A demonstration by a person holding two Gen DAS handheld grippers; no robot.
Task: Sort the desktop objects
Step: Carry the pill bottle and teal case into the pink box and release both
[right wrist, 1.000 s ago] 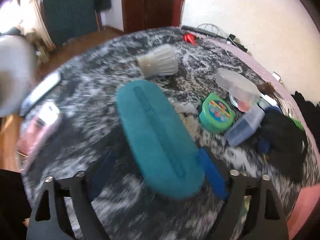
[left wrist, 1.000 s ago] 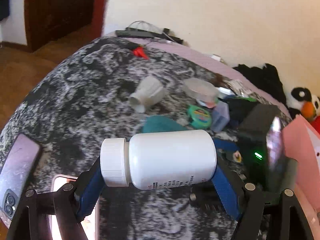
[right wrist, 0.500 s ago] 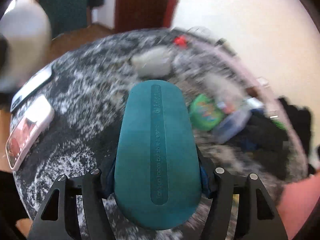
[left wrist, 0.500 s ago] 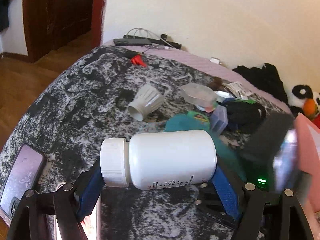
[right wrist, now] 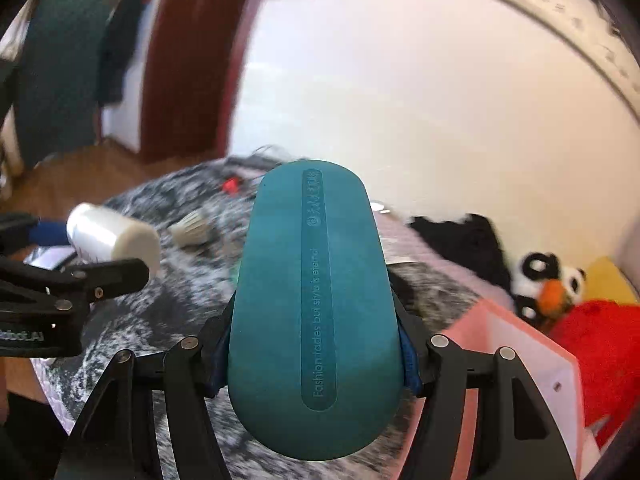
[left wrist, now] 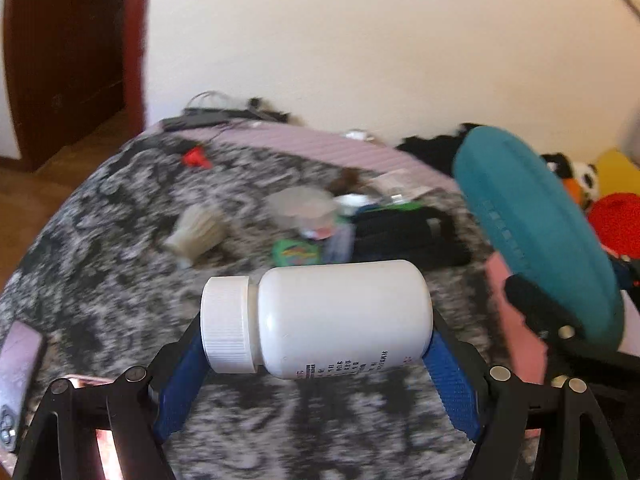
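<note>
My left gripper (left wrist: 316, 344) is shut on a white pill bottle (left wrist: 320, 316), held sideways with its cap to the left, above the black-and-white mottled table (left wrist: 100, 248). My right gripper (right wrist: 312, 344) is shut on a teal oval glasses case (right wrist: 316, 304), held lengthwise and raised well above the table. The case also shows at the right of the left wrist view (left wrist: 540, 232), and the bottle at the left of the right wrist view (right wrist: 112, 240).
On the table lie a ribbed cup on its side (left wrist: 196, 232), a clear lidded tub (left wrist: 304, 208), a green round tin (left wrist: 296, 252), a black pouch (left wrist: 404, 232), a red clip (left wrist: 196, 158) and two phones (left wrist: 20, 364). A pink box (right wrist: 508, 344) and plush toys (right wrist: 548, 284) stand at the right.
My right gripper closed on the teal case and lifted it off the table, up and to the right. The left gripper with the bottle has risen and tilted upward.
</note>
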